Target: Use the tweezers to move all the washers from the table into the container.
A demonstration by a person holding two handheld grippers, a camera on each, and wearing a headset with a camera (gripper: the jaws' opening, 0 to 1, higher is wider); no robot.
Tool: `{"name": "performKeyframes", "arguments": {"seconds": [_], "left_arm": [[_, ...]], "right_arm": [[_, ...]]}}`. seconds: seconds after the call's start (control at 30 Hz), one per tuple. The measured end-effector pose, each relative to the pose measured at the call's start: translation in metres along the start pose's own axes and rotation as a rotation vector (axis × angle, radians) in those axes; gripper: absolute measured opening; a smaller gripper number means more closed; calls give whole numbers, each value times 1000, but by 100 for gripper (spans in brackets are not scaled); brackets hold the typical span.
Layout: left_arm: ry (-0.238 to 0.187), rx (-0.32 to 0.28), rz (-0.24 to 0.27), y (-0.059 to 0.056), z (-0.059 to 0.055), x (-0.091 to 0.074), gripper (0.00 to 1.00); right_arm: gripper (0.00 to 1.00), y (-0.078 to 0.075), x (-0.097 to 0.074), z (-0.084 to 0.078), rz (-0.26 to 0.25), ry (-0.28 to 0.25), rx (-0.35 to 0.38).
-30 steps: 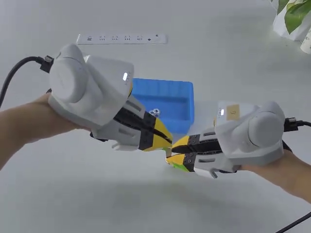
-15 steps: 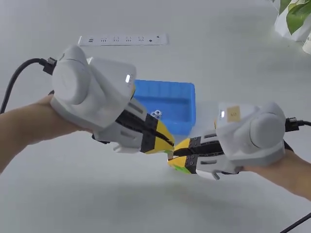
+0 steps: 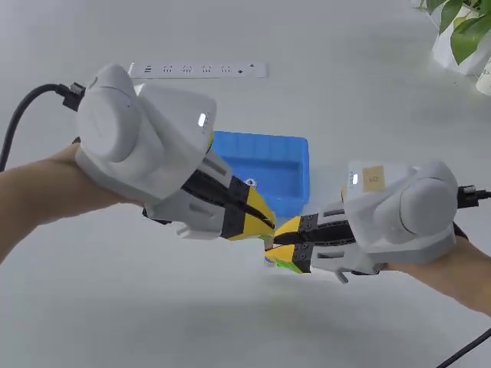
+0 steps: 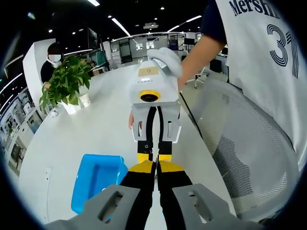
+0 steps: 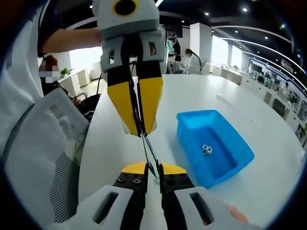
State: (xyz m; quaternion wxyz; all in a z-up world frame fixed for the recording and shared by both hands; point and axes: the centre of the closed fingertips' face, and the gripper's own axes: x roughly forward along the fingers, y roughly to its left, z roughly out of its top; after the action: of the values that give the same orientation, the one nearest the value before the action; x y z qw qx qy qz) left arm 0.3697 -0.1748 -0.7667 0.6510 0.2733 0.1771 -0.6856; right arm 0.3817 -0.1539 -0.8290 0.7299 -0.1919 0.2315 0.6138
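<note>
My two grippers meet tip to tip over the white table, just in front of the blue container (image 3: pixel 265 157). The left gripper (image 3: pixel 265 222) reaches in from the left with its yellow-tipped jaws shut on thin dark tweezers (image 5: pixel 144 139). The tweezers' far end runs down between the jaws of my right gripper (image 5: pixel 153 171), which are pressed together on it. In the left gripper view, the left gripper (image 4: pixel 154 168) faces the right gripper (image 4: pixel 153 157) nose to nose. Two or three small metal washers (image 5: pixel 207 149) lie inside the container (image 5: pixel 213 143); they also show in the head view as washers (image 3: pixel 248 182).
A white power strip (image 3: pixel 198 70) lies at the far side of the table, with a potted plant (image 3: pixel 460 31) at the far right corner. A mesh chair (image 4: pixel 240 143) stands off the table's near edge. People stand in the background of the room.
The grippers stay tip to tip in the same pose. Only the head camera has shifted a little, so the container and power strip sit lower in the picture.
</note>
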Motion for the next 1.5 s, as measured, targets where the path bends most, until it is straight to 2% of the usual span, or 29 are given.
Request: {"name": "performKeyframes", "arguments": {"seconds": [0.1, 0.2, 0.37, 0.8, 1.03, 1.5], "left_arm": [[1, -1, 11, 3, 0, -3, 5], [6, 4, 8, 0, -1, -2, 5], [8, 8, 5, -2, -4, 5, 5], [-2, -6, -1, 6, -9, 14, 5], [-14, -13, -14, 3, -10, 14, 5], [-13, -2, -28, 2, -10, 19, 5]], "right_arm": [[10, -3, 0, 3, -4, -8, 2], [10, -1, 1, 2, -4, 2, -6], [10, 2, 4, -5, -7, 21, -14], [10, -5, 10, -11, -6, 20, 8], [10, -3, 10, -13, -7, 19, 10], [11, -3, 8, -18, -15, 12, 25]]}}
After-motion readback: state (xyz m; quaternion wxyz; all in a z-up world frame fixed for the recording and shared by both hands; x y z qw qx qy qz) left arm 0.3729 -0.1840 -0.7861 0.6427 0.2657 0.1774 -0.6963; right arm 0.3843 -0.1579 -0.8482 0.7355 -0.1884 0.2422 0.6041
